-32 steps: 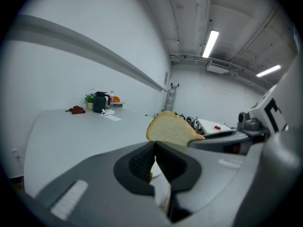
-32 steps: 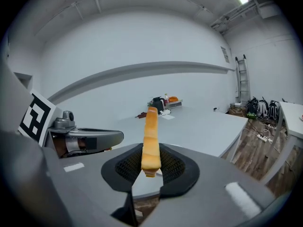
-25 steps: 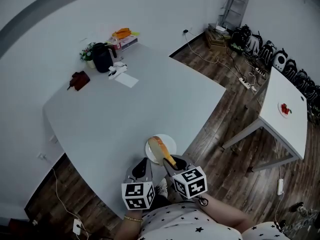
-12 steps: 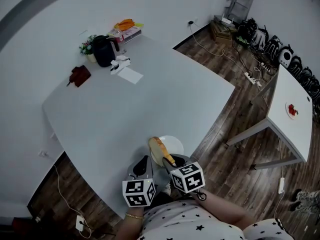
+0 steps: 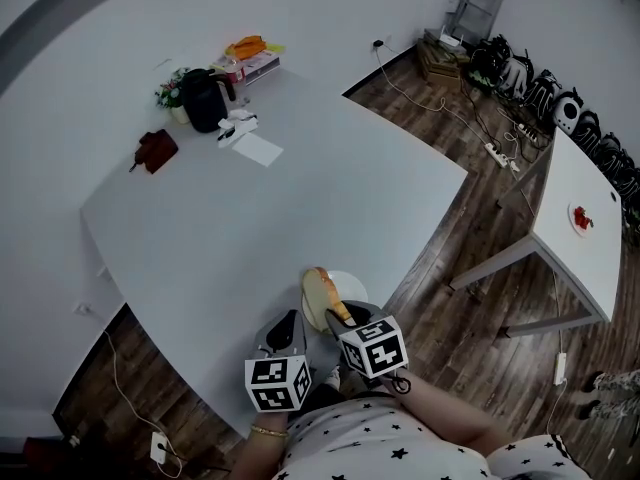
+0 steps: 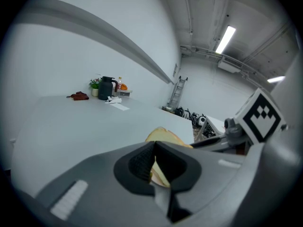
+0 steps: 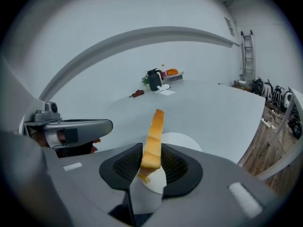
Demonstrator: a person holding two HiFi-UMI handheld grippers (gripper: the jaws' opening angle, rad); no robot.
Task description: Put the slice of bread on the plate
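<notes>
Head view: the slice of bread [image 5: 320, 296] stands on edge over the 9 o'clock side of the plate [image 5: 353, 285], near the tabletop's [image 5: 250, 218] 6 o'clock edge, in the right hand-held gripper [image 5: 336, 318].

Left gripper view: the left hand-held gripper [image 6: 154, 146] has its jaws together, with nothing between them.

Right gripper view: the jaws are opening, with the slice upright between them and the plate at 1 o'clock.
</notes>
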